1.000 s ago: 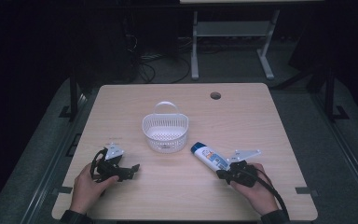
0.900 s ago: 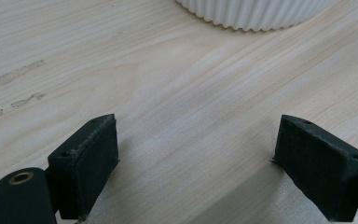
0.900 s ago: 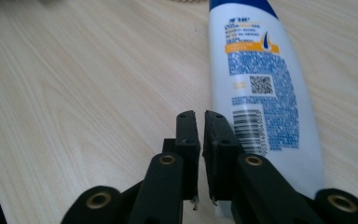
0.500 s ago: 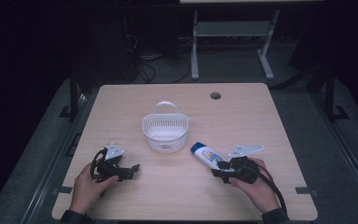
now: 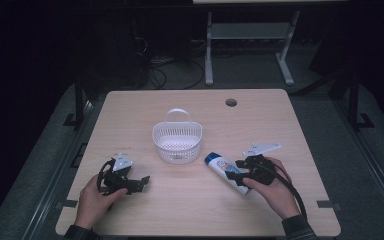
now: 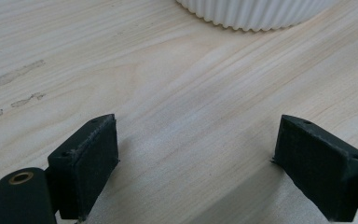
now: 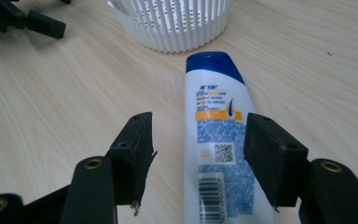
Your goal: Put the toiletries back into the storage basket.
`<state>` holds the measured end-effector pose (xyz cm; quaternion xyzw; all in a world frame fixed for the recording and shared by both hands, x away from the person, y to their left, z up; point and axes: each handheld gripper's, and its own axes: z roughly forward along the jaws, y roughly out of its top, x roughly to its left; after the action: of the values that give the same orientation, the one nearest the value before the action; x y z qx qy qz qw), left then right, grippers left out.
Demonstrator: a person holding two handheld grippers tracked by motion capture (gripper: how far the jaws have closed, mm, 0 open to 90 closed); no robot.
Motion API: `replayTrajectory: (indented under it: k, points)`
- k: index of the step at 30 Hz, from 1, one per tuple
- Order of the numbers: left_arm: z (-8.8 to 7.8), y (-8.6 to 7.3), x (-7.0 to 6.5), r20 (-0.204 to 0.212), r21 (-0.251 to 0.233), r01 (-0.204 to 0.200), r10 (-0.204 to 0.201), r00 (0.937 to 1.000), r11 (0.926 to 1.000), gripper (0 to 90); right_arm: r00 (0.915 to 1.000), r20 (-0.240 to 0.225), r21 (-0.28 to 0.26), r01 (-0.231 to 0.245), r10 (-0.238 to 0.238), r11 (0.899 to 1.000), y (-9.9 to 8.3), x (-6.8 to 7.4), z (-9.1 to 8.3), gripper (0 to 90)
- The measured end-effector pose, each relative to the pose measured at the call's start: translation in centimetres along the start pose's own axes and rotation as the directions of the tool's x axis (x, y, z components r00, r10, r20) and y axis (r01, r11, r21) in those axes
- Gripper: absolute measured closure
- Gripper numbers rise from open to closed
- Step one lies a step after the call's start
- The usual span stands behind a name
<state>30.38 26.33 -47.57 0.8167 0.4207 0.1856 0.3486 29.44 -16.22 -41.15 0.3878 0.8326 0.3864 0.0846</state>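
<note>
Left gripper (image 5: 142, 180) rests low on the wooden table (image 5: 190, 220) near the front-left edge, jaws wide apart with only bare wood between them, the white slotted basket (image 5: 177, 142) ahead of it; basket sits mid-table, handle up, looks empty; shampoo bottle (image 5: 225, 171) lies flat just right of the basket, blue cap (image 7: 210, 63) nearly at the basket wall; right gripper (image 7: 198, 158) straddles the bottle's lower body, jaws have just been opening, bottle between the pads but not pinched; step looks like lining up a grasp on the bottle, likely to go in the basket; next move calls for closing squarely on the body, then lifting over the rim; open room right and front, basket crowds the cap end
</note>
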Motion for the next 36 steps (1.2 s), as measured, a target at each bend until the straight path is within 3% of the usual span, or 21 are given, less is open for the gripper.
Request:
replayTrajectory:
  k: [11, 24, 30, 36]
  points:
    - [0.0, 0.0, 0.0, 0.0, 0.0, 0.0, 0.0, 1.0, 1.0, 12.6, 0.9999, 0.005, 0.024, 0.012, -0.012, 1.0, 2.0, -0.6, 1.0, 36.6]
    - [0.0, 0.0, 0.0, 0.0, 0.005, -0.005, 0.005, 1.0, 1.0, 12.6, 0.9998, 0.008, 0.081, 0.015, -0.016, 0.997, 3.7, -1.3, 3.3, 32.4]
    - [0.0, 0.0, 0.0, 0.001, 0.005, -0.002, 0.002, 1.0, 1.0, 12.6, 0.9999, 0.005, 0.138, 0.015, -0.015, 0.99, 3.9, -1.7, 4.6, 29.4]
    - [0.0, 0.0, 0.0, 0.001, 0.005, -0.003, 0.003, 1.0, 1.0, 12.6, 0.9989, 0.013, 0.198, 0.042, -0.046, 0.979, 4.3, -1.6, 6.1, 28.8]
